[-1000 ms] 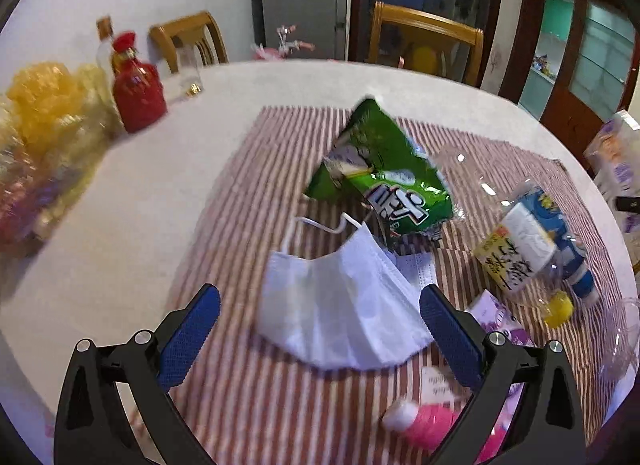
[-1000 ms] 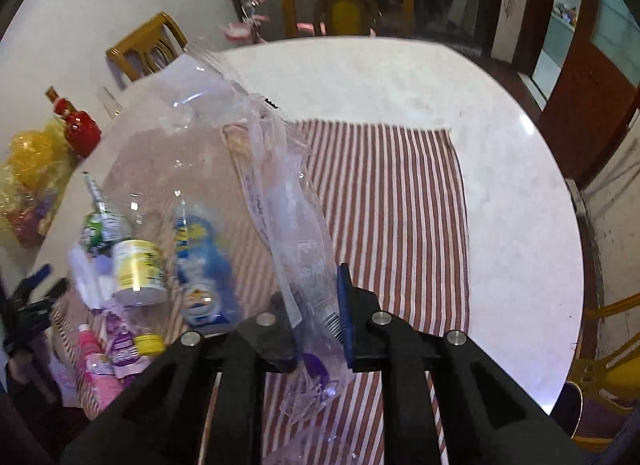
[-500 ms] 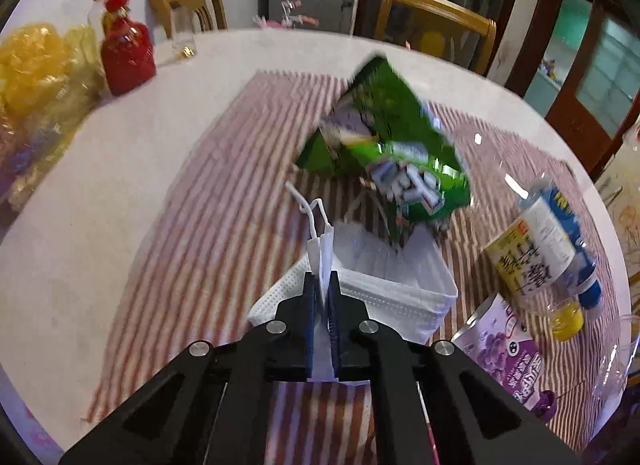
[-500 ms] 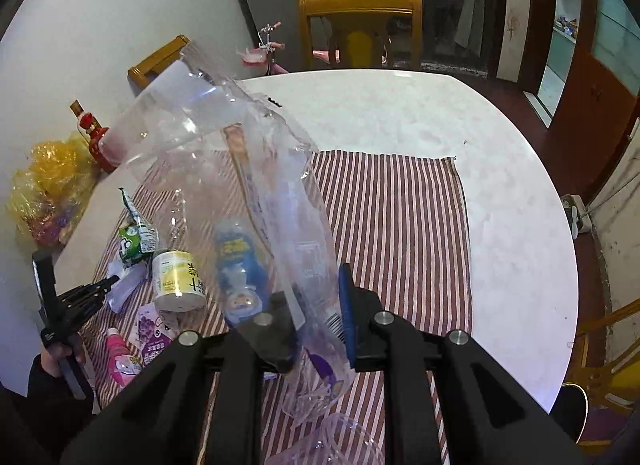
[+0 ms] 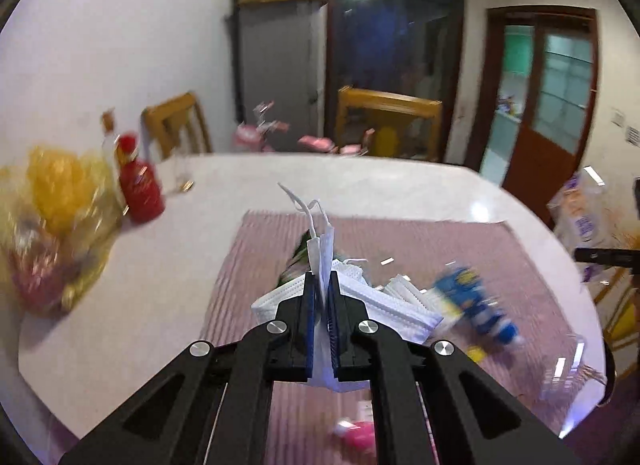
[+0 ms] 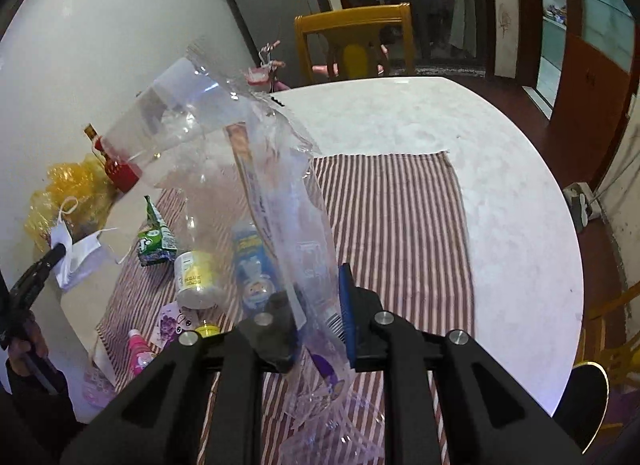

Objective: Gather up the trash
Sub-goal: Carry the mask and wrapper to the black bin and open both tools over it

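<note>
My left gripper [image 5: 323, 285] is shut on a white face mask [image 5: 384, 305], which hangs from the jaws above the striped cloth [image 5: 400, 233]. The right wrist view shows that same gripper [image 6: 56, 255] at far left with the mask [image 6: 82, 251] dangling. My right gripper [image 6: 316, 293] is shut on a clear plastic bag [image 6: 224, 153] that stands up with its mouth toward the upper left. On the cloth [image 6: 392, 225] lie a green snack bag [image 6: 154, 239], a yellow-labelled bottle [image 6: 196, 275], a blue bottle [image 6: 250, 261] seen through the bag, a purple wrapper [image 6: 172, 321] and a pink bottle [image 6: 138, 349].
A red bottle [image 5: 138, 189] and yellow bags [image 5: 56, 225] sit at the left of the round white table [image 6: 500, 205]. Wooden chairs [image 6: 352, 45] stand at the far side. A person's hand [image 6: 24, 345] holds the left gripper.
The left gripper went from open around the mask to shut on it, then rose with the mask off the cloth. The right gripper kept its hold on the bag and shifted a little.
</note>
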### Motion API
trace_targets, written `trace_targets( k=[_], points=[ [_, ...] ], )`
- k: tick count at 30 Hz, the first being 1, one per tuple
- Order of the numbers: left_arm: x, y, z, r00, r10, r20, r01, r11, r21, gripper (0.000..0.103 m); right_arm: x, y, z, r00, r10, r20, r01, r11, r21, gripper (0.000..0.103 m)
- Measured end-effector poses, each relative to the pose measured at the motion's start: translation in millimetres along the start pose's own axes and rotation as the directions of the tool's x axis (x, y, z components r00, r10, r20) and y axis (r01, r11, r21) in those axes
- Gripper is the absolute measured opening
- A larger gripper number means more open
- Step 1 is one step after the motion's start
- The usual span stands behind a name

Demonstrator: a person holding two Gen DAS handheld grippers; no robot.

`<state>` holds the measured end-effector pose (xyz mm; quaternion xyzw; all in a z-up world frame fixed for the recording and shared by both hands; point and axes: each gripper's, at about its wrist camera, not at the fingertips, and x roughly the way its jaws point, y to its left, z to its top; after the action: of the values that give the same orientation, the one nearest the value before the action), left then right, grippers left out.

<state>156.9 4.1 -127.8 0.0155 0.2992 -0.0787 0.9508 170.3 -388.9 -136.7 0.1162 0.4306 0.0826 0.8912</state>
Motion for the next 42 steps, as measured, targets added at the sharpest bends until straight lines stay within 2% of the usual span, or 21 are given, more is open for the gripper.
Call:
trace_targets(
  k=[3,6,10,12,14,16,17,18,20,21,22,23,25,26,30,32,35,37,39,41,42],
  points=[
    [-12,-33,14,0.996,-0.082,0.035,0.080,0.996,0.051,0.005,-23,-19,-11,0.999,-0.008,0.040,0.007,0.999,0.043,0.017],
    [-18,-71,22,0.987,-0.156,0.048,0.149,0.982,0.116,0.005,-54,-54,-30,0.995,-0.056,0.084,0.046,0.992,0.118,0.017],
    [-12,-144,27,0.954,-0.298,0.029,0.285,0.935,0.212,0.005,-88,-118,-71,0.982,-0.170,0.081,0.145,0.957,0.252,0.017],
    [-9,-174,26,0.930,-0.368,0.012,0.354,0.904,0.241,0.005,-103,-167,-105,0.960,-0.281,0.025,0.255,0.905,0.341,0.017],
    [-6,-212,24,0.891,-0.453,-0.020,0.440,0.855,0.274,0.005,-107,-210,-137,0.934,-0.353,-0.053,0.341,0.843,0.417,0.017],
    [-5,-246,17,0.854,-0.517,-0.058,0.508,0.806,0.304,0.005,-101,-260,-181,0.893,-0.414,-0.176,0.444,0.751,0.489,0.017],
    [-5,-258,15,0.841,-0.536,-0.071,0.529,0.788,0.314,0.005,-96,-275,-196,0.879,-0.423,-0.222,0.474,0.721,0.505,0.017],
    [-5,-277,12,0.820,-0.564,-0.093,0.560,0.760,0.331,0.005,-88,-295,-217,0.861,-0.423,-0.284,0.508,0.683,0.525,0.017],
    [-5,-302,5,0.795,-0.593,-0.125,0.594,0.720,0.359,0.005,-72,-317,-245,0.850,-0.396,-0.347,0.527,0.643,0.556,0.018],
    [-7,-319,1,0.778,-0.612,-0.144,0.615,0.692,0.379,0.005,-64,-326,-258,0.849,-0.376,-0.371,0.528,0.627,0.572,0.019],
    [-6,-328,-2,0.767,-0.621,-0.159,0.627,0.674,0.390,0.005,-56,-332,-268,0.845,-0.361,-0.395,0.534,0.611,0.584,0.023],
    [-8,-339,-7,0.756,-0.631,-0.176,0.641,0.656,0.399,0.005,-52,-336,-274,0.841,-0.351,-0.411,0.539,0.602,0.589,0.044],
    [-6,-364,-16,0.727,-0.652,-0.215,0.673,0.614,0.413,0.005,-50,-341,-282,0.838,-0.350,-0.419,0.545,0.579,0.607,0.072],
    [-8,-377,-20,0.716,-0.658,-0.231,0.684,0.597,0.419,0.005,-53,-342,-284,0.835,-0.366,-0.410,0.550,0.560,0.620,0.078],
    [-5,-414,-39,0.677,-0.678,-0.286,0.720,0.530,0.448,0.005,-77,-342,-280,0.836,-0.410,-0.363,0.543,0.527,0.654,0.080],
    [-4,-440,-50,0.647,-0.688,-0.329,0.748,0.487,0.451,0.005,-97,-341,-282,0.833,-0.442,-0.332,0.536,0.498,0.682,0.080],
    [0,-475,-68,0.621,-0.687,-0.379,0.769,0.437,0.468,0.005,-136,-334,-292,0.813,-0.509,-0.282,0.522,0.424,0.741,0.080],
    [5,-503,-83,0.608,-0.675,-0.418,0.778,0.401,0.484,0.005,-164,-330,-300,0.803,-0.544,-0.244,0.497,0.384,0.778,0.080],
    [12,-532,-97,0.600,-0.659,-0.453,0.785,0.374,0.494,0.005,-182,-329,-303,0.791,-0.568,-0.229,0.492,0.367,0.789,0.080],
    [20,-563,-115,0.584,-0.638,-0.502,0.800,0.346,0.491,0.005,-199,-329,-308,0.775,-0.591,-0.222,0.495,0.352,0.794,0.080],
    [23,-584,-129,0.591,-0.613,-0.524,0.795,0.332,0.508,0.005,-207,-327,-310,0.771,-0.600,-0.212,0.489,0.346,0.801,0.080]
  ],
)
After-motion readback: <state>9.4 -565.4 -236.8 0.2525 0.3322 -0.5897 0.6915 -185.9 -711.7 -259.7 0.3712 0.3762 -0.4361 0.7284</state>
